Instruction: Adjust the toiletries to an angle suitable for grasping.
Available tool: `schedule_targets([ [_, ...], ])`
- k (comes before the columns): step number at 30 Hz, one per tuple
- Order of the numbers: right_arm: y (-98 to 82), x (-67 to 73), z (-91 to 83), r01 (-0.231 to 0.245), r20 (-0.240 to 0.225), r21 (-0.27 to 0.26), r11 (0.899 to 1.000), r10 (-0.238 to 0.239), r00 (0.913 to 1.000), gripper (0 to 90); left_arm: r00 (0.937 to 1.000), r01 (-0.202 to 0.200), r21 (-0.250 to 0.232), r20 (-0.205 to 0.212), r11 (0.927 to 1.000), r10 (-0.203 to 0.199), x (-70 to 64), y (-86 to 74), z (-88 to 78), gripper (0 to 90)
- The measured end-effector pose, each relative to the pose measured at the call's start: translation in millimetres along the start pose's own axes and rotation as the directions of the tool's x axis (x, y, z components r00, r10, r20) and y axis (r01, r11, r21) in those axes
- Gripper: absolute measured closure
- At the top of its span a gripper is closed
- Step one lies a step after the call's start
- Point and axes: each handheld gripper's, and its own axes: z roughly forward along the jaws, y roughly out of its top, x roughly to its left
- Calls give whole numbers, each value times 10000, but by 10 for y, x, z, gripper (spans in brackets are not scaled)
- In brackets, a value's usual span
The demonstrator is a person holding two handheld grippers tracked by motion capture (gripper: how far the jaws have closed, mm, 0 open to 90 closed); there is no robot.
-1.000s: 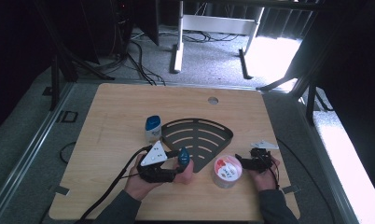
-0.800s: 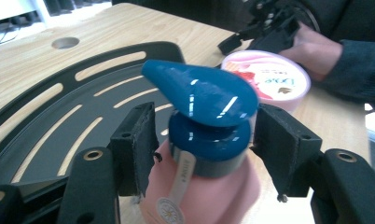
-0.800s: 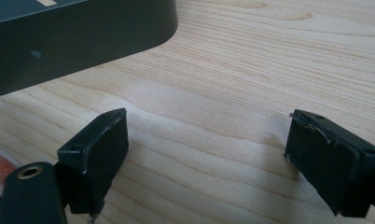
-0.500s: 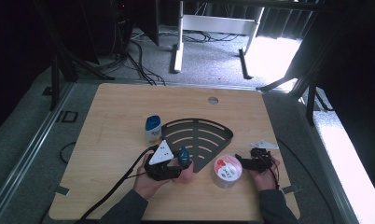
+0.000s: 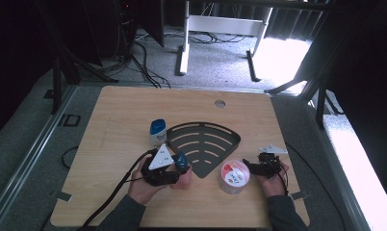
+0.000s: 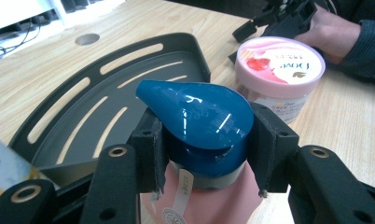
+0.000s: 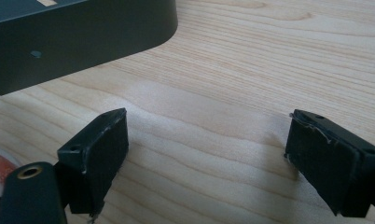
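Observation:
A pink bottle with a blue pump cap (image 6: 195, 116) stands upright at the near edge of the black corner rack (image 5: 203, 142). My left gripper (image 6: 199, 140) has just been closing, and its pads now press on both sides of the cap (image 5: 181, 158). My right gripper (image 7: 206, 154) hovers open low over bare wood, with nothing between its fingers. In the high view the right gripper (image 5: 251, 167) sits just right of a round pink-lidded tub (image 5: 234, 175).
A white bottle with a blue cap (image 5: 157, 132) stands left of the rack. The rack's dark wall (image 7: 83, 37) lies close ahead of the right gripper. The tub (image 6: 279, 70) stands right of the rack's tip. A cable hole (image 5: 220, 103) marks the table's far side.
The left hand has shifted slightly at the bottle, and its jaws have come in against the blue cap. The right gripper, tub and rack have stayed put.

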Motion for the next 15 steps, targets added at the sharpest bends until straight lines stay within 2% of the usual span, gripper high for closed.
schedule_targets([
  [4, 0, 0, 0, 4, 0, 0, 10000, -4, 10000, 128, 9999, 95, 12, -58, 10000, -94, 40, -14, -21, 521],
  [6, 0, 0, 0, 4, 0, -2, 10000, -4, 10000, 128, 10000, 68, 64, -2, 10000, -68, 50, -12, -33, 466],
  [7, 0, 0, 0, 3, 2, 1, 10000, -3, 10000, 128, 9998, 34, 33, -221, 10000, -33, 53, -6, -73, 466],
  [8, 0, 0, 0, 3, 0, -2, 10000, -3, 10000, 128, 9997, -15, 22, -254, 10000, 16, 60, -5, -90, 432],
  [10, 0, 0, 0, 0, 0, 0, 10000, 0, 10000, 128, 9998, 81, -129, -197, 9999, -84, 78, 2, -177, 417],
  [12, 0, 0, 0, 0, -2, -1, 10000, 0, 10000, 128, 9998, 106, -182, -193, 9998, -110, 79, 3, -207, 438],
  [13, 0, 0, 0, -4, -5, -4, 10000, 4, 10000, 128, 9996, 65, -242, -255, 9997, -71, 65, 14, -300, 438],
  [15, 0, 1, 0, -8, 0, -1, 10000, 8, 10000, 128, 10000, 43, -469, -71, 9989, -47, 34, 28, -379, 508],
])
